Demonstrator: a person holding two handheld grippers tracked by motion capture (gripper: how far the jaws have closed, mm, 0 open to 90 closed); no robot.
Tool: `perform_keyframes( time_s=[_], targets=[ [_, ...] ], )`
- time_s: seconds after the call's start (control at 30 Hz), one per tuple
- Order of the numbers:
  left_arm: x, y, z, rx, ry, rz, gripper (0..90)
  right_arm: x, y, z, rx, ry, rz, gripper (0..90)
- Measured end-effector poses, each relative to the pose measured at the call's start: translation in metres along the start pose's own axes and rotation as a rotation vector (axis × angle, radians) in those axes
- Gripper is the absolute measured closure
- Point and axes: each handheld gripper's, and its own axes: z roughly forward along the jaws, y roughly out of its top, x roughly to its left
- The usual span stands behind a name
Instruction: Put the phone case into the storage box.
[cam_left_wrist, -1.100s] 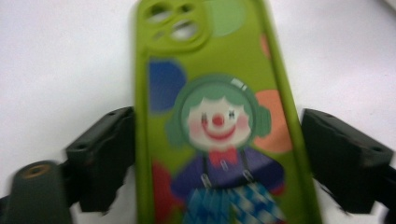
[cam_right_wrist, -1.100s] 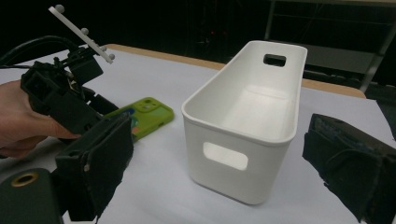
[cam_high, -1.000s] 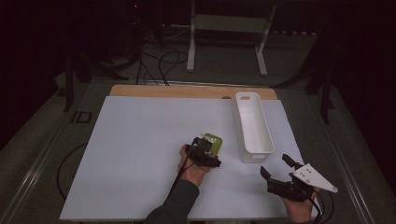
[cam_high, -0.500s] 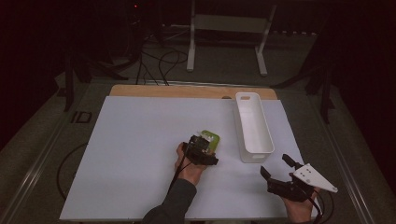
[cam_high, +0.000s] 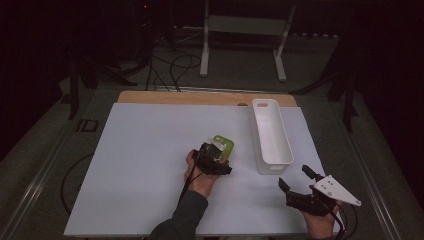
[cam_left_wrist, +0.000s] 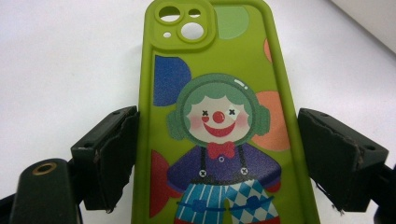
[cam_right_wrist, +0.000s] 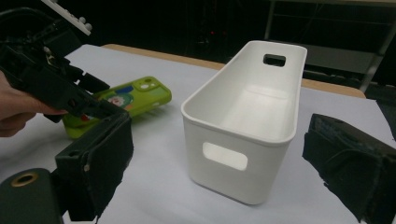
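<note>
Phone case (cam_left_wrist: 219, 121), 1 in number, green with a clown print, lies flat on the white table sheet (cam_high: 140, 165), its camera cut-outs pointing away from the left gripper (cam_high: 216, 154). Against the frame from 1 second ago, the case sits in the same place and both hands show the same posture; no visible shift is found.

Nearest the onlooker, the right gripper (cam_high: 296, 179) hovers low over the front right corner of the sheet, jaws spread apart with nothing between them; 1 grey three-cornered plate (cam_high: 336, 190) sits on top of it.

Farther in, at mid-table, the left gripper straddles the lower half of the case. In the left gripper view, its left pad (cam_left_wrist: 112, 156) stands against the case edge, while its right pad (cam_left_wrist: 338, 156) stands off with white sheet showing in the gap. Jaws apart, not clamped.

Just right of the case stands 1 white bin (cam_high: 272, 137), long and narrow, with a handle slot at each end.

At the far edge, 1 wooden board (cam_high: 200, 97) shows beyond the sheet.

Count: 2 grippers, 1 case, 1 bin.
</note>
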Motion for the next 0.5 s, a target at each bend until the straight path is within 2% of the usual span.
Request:
perform_keyframes(
  time_s=[0.13, 0.5],
  targets=[
    [0.003, 0.001, -0.005, -0.023, 0.004, 0.004, 16.1, 0.0, 0.0, 0.0, 0.001, 0.002, 0.0, 8.0],
    [0.007, 0.003, -0.017, -0.078, -0.02, 0.023, 16.1, 0.0, 0.001, 0.002, 0.003, 0.014, 0.001, 8.0]
  ],
)
